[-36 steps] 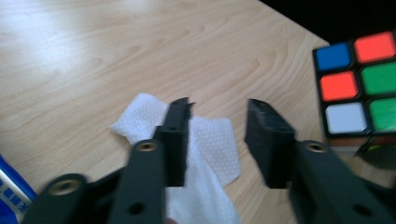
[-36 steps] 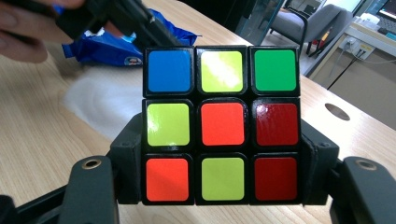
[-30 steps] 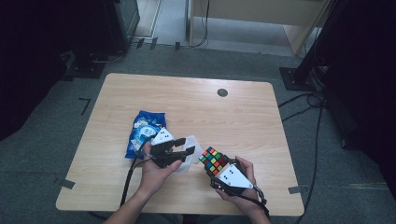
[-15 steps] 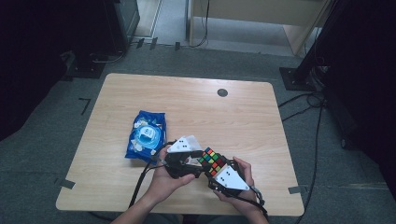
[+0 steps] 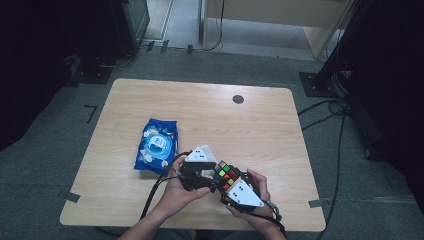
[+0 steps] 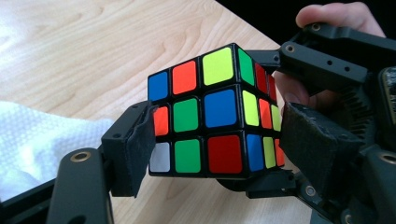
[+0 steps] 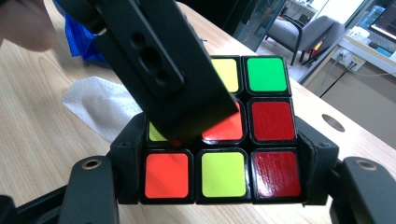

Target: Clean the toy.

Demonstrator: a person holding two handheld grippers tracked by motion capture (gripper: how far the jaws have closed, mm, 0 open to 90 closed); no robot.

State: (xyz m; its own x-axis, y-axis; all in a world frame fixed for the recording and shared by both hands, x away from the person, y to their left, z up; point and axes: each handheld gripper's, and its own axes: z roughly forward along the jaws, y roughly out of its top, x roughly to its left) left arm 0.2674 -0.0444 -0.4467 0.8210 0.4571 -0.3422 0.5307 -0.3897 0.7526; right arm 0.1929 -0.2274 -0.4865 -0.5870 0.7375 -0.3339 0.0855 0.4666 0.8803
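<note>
The cube (image 5: 226,175) is held just above the near edge of the table (image 5: 210,115), a little right of the middle. It is gripped by the right gripper (image 7: 219,186): its two black jaws are pressed flat against the cube's left and right sides, low down by the bottom row of squares.

The left gripper (image 6: 219,140) is placed around the cube from the left. Its jaws have just been opening. The cube is seen between them, with the left pad close by the cube's corner and the right pad kept a little apart, so the cube is not squeezed there.

A white tissue (image 7: 100,109) is laid on the table just left of the cube. A blue pack (image 5: 157,145) is laid farther left.
</note>
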